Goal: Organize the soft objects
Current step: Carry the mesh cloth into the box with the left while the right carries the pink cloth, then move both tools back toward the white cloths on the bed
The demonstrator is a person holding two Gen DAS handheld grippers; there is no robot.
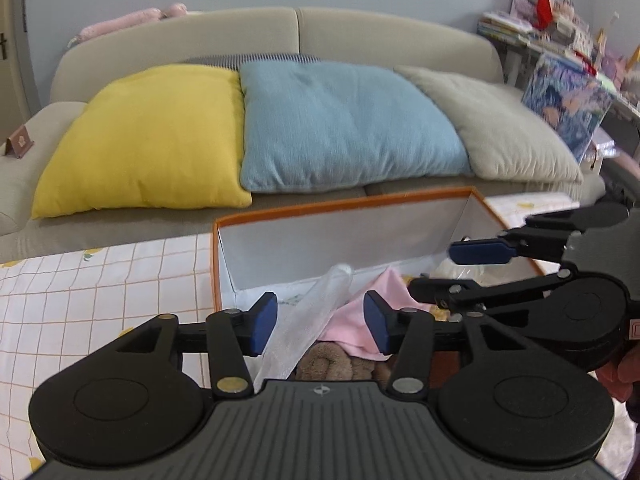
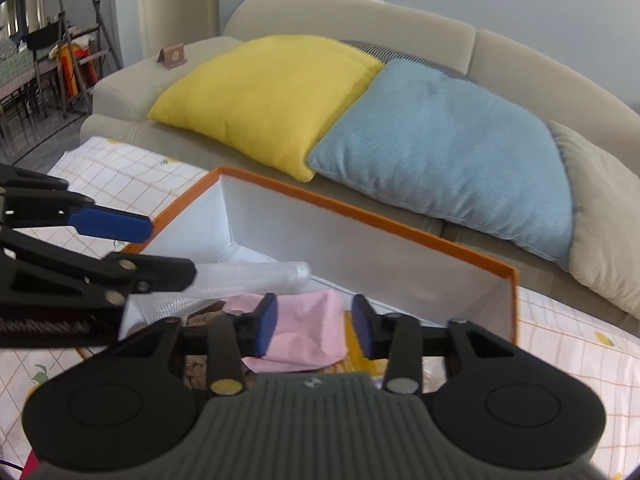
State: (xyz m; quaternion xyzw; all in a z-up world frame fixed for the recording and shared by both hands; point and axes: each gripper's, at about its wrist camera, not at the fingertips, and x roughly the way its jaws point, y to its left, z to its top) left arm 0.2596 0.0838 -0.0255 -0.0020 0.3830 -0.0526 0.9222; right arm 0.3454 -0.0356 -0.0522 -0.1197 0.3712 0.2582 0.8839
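Note:
An orange-rimmed box (image 1: pixel 344 205) with white inner walls stands on the checked cloth, also in the right wrist view (image 2: pixel 400 222). Inside lie a pink cloth (image 1: pixel 374 320) (image 2: pixel 308 336), a white mesh fabric (image 1: pixel 308 322) (image 2: pixel 248 276) and a brown rolled towel (image 1: pixel 336 362). My left gripper (image 1: pixel 321 326) is open and empty above the box's near side. My right gripper (image 2: pixel 315 326) is open and empty above the pink cloth. Each gripper shows in the other's view: the right gripper (image 1: pixel 452 268) at the right edge, the left gripper (image 2: pixel 172 248) at the left edge.
A beige sofa (image 1: pixel 256 28) behind the box carries a yellow pillow (image 1: pixel 152 136), a blue pillow (image 1: pixel 344 124) and a beige pillow (image 1: pixel 496 124). A cluttered shelf (image 1: pixel 560 28) stands at the right. A folding ladder (image 2: pixel 76 40) and chairs stand at far left.

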